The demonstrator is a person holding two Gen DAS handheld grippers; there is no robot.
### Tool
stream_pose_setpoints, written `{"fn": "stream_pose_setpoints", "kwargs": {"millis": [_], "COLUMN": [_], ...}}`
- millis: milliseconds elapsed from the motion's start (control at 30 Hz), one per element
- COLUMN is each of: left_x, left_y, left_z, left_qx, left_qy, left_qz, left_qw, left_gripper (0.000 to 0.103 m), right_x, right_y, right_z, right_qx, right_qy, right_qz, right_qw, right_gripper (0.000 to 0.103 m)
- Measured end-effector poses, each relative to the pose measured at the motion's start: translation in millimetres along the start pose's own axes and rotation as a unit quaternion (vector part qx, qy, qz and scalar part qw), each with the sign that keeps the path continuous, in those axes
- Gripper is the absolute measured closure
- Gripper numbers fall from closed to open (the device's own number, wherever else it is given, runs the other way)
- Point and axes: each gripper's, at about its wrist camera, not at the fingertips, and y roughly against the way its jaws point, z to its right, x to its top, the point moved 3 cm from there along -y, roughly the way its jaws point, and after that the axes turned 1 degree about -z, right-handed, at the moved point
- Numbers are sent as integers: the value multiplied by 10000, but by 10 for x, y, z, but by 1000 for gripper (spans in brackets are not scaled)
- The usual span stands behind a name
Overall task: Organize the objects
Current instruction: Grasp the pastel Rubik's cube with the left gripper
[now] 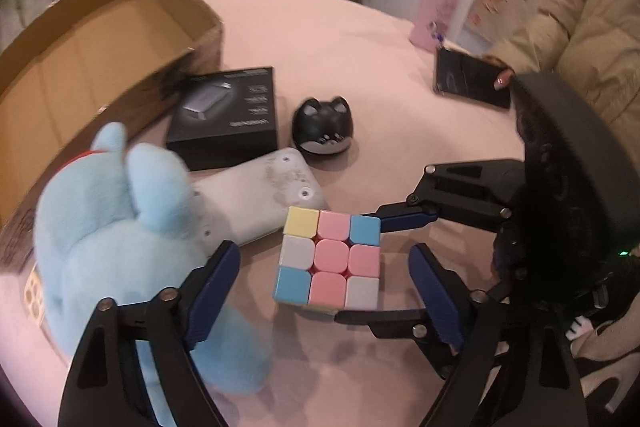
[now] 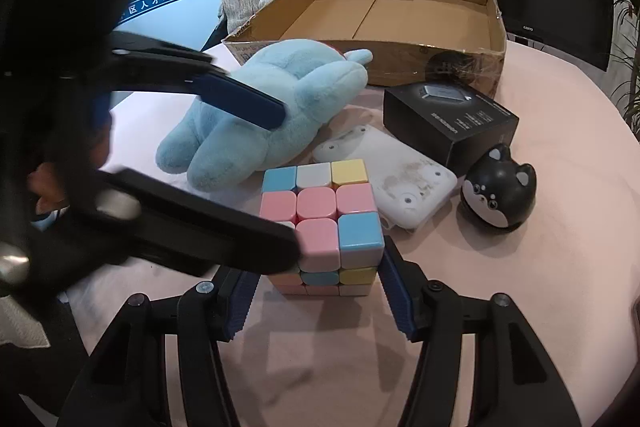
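**Both claws parked around the pastel cube**

Closest thing to both cameras is the pastel cube (image 2: 320,223), sitting flat on the pink desk (image 2: 520,287). The right claw (image 2: 318,301) is spread wide with one blue pad on each side of the cube's lower edge. It looks just short of touching, nothing actually pinched. The left claw (image 1: 324,291) is also wide open, its fingers straddling the cube from another side with clear gaps, and its left finger is up against the blue plush (image 1: 116,227). In the right wrist view that same left claw comes in from the left, one finger over the plush and the other crossing in front of the cube's near corner. Can't tell if it's touching there.

Right behind the cube is a flat white device (image 2: 388,175) lying face down with its screw holes up, one corner touching or nearly touching the cube. The plush lies on its side beside that. A bit further back there's a black product box (image 2: 452,119) and next to it a little round black cat figure (image 2: 498,195), standing on its own.

Behind all that is the open cardboard box (image 2: 384,11), nothing visible inside. Further off on the desk is a pink bunny bottle (image 1: 438,7).
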Motion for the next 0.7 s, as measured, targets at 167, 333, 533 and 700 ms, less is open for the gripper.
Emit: {"fn": "stream_pose_setpoints", "kwargs": {"millis": [167,333,533,700], "left_x": [-24,-91,-130,-135], "left_y": [-160,-182,-162,-99], "left_z": [52,81,101,114], "left_qx": [-109,-180,-112,-122], "left_qy": [-192,-296,-479,-544], "left_qz": [-299,-379,-380,-295], "left_qw": [9993,9987,9981,9980], "left_gripper": [34,45,46,46], "right_x": [-48,-100,-142,-157], "right_y": [62,90,14,60], "right_z": [8,30,-4,-29], "right_qx": [36,138,183,134], "right_qy": [-19,-95,-9,51], "right_qz": [-15,-27,-291,-219], "right_qw": [10000,9999,9994,9997], "right_gripper": [48,47,47,48]}}
